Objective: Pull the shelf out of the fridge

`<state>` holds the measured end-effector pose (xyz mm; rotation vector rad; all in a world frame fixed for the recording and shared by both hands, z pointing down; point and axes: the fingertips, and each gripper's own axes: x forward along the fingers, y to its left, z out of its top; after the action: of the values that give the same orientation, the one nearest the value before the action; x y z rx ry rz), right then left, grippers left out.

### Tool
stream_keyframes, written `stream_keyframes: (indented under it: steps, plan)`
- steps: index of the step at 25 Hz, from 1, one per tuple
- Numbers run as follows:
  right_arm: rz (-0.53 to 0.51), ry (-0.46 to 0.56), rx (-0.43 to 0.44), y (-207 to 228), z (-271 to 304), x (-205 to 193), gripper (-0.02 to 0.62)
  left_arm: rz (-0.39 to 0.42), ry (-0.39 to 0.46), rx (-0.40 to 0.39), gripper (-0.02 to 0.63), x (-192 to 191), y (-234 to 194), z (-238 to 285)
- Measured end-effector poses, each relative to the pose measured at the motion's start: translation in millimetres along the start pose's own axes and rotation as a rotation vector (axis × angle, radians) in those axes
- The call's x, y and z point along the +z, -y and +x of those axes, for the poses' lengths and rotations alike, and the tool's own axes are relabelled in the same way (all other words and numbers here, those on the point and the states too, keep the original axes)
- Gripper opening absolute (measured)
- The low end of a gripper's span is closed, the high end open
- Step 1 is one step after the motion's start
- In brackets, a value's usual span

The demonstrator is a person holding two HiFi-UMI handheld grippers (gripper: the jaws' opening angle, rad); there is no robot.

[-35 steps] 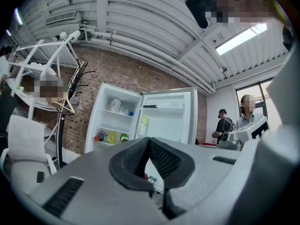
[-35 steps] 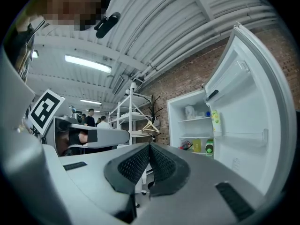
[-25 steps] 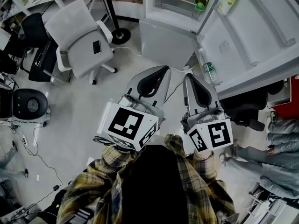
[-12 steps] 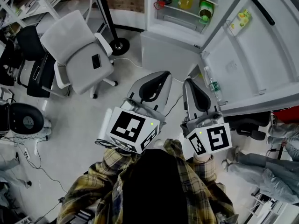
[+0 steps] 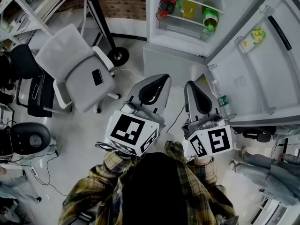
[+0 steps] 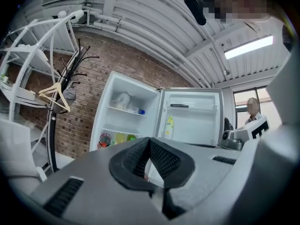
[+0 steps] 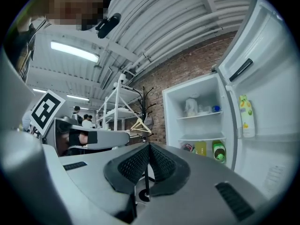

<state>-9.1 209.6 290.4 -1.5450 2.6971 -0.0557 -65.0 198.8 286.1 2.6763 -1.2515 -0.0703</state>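
The white fridge stands open ahead of me, its door swung out to the right. Inside, a clear shelf carries a red bottle, a yellow one and a green one. In the left gripper view an upper shelf and a lower shelf show; the right gripper view shows the same pair of shelves. My left gripper and right gripper point level at the fridge, side by side, well short of it. Both are shut with nothing between the jaws.
A white office chair stands at the left, with a coat rack's round base behind it. A bottle sits in the door's lower bin. Black chairs and cables lie at the far left. A person's legs show at the right.
Both grippers and the head have moved toward the fridge; more of its inside and its shelves show at the top of the head view. The jaws stay shut.
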Motion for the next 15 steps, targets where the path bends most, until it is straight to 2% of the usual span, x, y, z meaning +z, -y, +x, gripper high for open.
stream_keyframes:
  steps: [8,15]
  plan:
    - [0.026,-0.028,-0.025,12,42,-12,0.017,-0.021,-0.032,-0.021,0.003,-5,-36,26]
    - [0.029,-0.039,-0.008,42,90,-19,0.017,-0.024,-0.033,-0.012,0.002,-2,-70,72]
